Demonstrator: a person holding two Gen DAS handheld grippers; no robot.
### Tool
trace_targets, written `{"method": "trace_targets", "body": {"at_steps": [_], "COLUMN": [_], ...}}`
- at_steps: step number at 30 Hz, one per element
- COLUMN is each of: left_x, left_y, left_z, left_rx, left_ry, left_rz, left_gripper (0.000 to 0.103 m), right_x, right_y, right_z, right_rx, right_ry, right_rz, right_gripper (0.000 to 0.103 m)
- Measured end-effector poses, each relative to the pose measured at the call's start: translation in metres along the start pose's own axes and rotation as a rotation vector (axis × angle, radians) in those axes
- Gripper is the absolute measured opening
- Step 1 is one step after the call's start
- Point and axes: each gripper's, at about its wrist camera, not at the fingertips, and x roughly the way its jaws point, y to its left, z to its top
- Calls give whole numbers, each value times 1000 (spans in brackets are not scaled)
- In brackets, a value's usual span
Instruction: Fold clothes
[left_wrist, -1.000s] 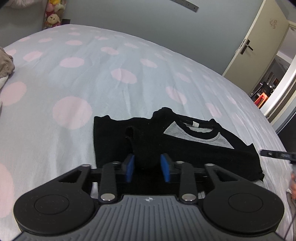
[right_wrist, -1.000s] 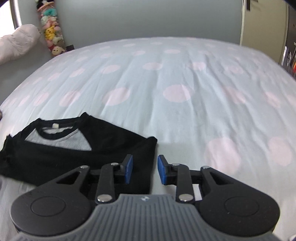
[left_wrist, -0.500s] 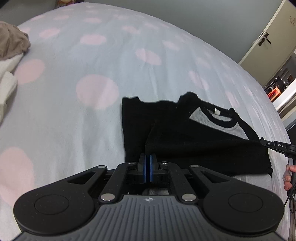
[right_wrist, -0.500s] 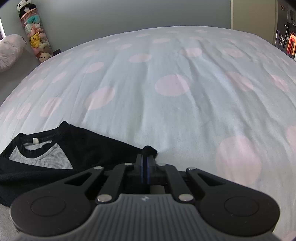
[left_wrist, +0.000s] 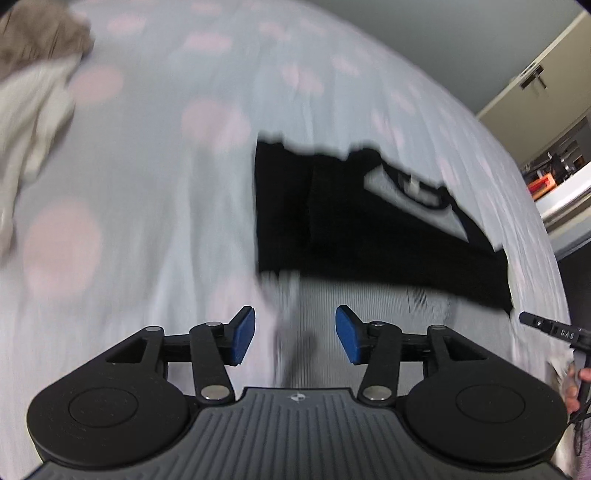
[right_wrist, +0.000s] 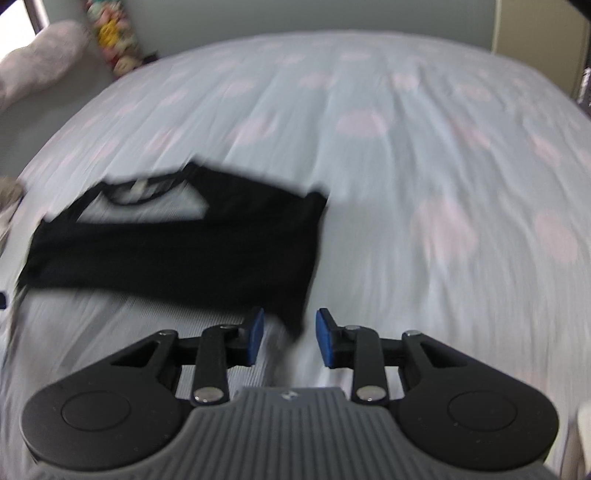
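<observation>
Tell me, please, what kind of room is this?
Most likely a bedroom: a wide bed with a pale polka-dot sheet, a column of soft toys by the wall, and a door beyond the bed.

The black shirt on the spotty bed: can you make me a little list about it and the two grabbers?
shirt: black shirt, partly folded, flat on bed, grey panel at collar
bed: blue sheet with pink dots
left gripper: jaws opening, nothing between them
right gripper: jaws opening, off the shirt's corner
other clothes: brown and white heap
</observation>
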Motion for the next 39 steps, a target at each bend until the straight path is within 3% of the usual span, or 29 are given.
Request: {"method": "trace_targets", "body": {"at_steps": [9,17,19,21,23,30,36,39], "left_x": [-17,-14,-15,-16,-20,-57,-68,-53], "left_y": [-6,-24,-26,-27,-25,-15,-26,-32], "left_z": [-72,-108,-110,-112,-113,-106,-71,-55], "left_rx": [59,129,139,136,125,59,112,139], "left_ry": [178,312,310,307,288,89,-64,-90], "left_rz": [35,77,81,77,61,-36,-19,6], "left_gripper": [48,45,34,17,6,4,3,3], "right_x": [-28,-36,-36,-40,-47,-79,-78,-69], "right_y": [25,37,40,45,44,25,17,12], "right_z": [-89,-123,-126,-130,-132,-127,-99,-80], "right_rx": [2,-28,-46,-77,-74,32,48,74], "right_ry": [269,337,345,337,299,98,-5,-35], "right_rz": [100,93,95,94,101,138,117,109], "right_gripper": [42,44,36,9,7,6,5,6]}}
